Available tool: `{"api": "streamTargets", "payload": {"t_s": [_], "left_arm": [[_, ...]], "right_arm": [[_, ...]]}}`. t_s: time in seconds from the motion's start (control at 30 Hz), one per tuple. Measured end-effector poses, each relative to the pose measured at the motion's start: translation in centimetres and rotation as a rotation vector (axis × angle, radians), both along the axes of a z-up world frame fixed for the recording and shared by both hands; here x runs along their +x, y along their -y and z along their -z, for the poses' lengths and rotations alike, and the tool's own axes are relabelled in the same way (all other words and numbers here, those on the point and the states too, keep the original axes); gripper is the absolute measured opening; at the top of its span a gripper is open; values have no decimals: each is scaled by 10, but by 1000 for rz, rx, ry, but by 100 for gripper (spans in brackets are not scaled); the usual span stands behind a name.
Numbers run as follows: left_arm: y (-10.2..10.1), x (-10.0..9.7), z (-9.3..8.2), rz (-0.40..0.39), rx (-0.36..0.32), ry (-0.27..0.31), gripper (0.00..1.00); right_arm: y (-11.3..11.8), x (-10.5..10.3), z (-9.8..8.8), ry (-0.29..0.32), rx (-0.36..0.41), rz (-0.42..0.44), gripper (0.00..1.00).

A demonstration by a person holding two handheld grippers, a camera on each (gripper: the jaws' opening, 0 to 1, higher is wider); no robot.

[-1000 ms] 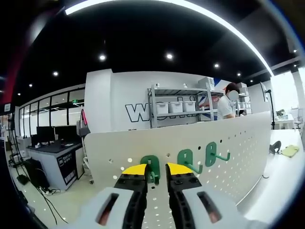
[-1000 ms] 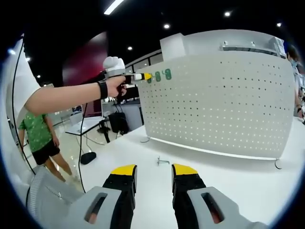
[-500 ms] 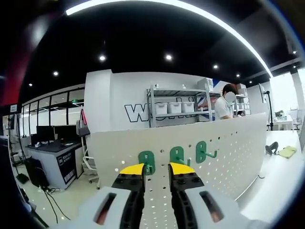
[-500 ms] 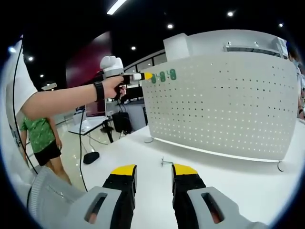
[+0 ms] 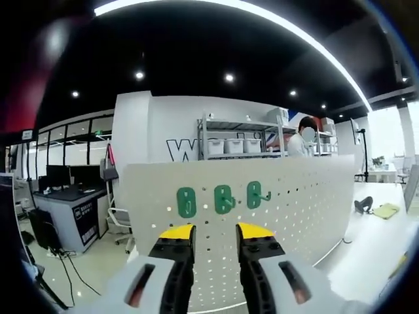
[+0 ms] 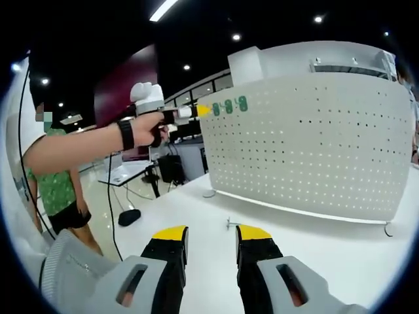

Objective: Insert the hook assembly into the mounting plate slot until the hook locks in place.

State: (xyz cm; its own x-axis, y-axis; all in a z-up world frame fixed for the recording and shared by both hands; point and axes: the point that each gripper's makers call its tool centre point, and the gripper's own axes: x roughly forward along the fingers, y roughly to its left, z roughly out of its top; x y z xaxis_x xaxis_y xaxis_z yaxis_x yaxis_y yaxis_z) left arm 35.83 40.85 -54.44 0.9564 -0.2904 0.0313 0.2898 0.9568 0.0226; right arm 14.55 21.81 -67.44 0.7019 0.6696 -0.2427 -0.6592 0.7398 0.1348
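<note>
The white perforated mounting plate (image 5: 294, 196) stands upright on the table. Three green hook assemblies hang in a row near its top left: the left one (image 5: 186, 202), the middle one (image 5: 224, 199) and the right one (image 5: 254, 195). My left gripper (image 5: 216, 232) is open and empty, a short way back from the plate and below the hooks. In the right gripper view the plate (image 6: 314, 144) carries the green hooks (image 6: 229, 106) at its top corner, and a hand holds the left gripper (image 6: 196, 111) just left of them. My right gripper (image 6: 212, 234) is open and empty above the table.
A small metal hook (image 6: 234, 223) lies on the white table (image 6: 196, 209) in front of the plate. A person in a green shirt (image 6: 55, 190) stands at the left. Beyond the plate are shelves with bins (image 5: 236, 144) and a desk with monitors (image 5: 65, 190).
My left gripper has opened wider and drawn back from the plate, leaving the left green hook on it. The right gripper has stayed nearly still.
</note>
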Motion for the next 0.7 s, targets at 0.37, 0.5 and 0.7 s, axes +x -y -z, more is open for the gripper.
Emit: {"api": "streamTargets", "payload": {"t_s": [0.37,0.5,0.7], "left_arm": [[25,-17,20,87,17,-27,34],[34,-22,32,115,18,-49,36],[45,-31,49,160,19,-75,38]], "right_arm": [[2,-3,0,3,6,21,29],[2,-4,2,-2,7,28,29],[5,-2,3,-6,7,41,29]]}}
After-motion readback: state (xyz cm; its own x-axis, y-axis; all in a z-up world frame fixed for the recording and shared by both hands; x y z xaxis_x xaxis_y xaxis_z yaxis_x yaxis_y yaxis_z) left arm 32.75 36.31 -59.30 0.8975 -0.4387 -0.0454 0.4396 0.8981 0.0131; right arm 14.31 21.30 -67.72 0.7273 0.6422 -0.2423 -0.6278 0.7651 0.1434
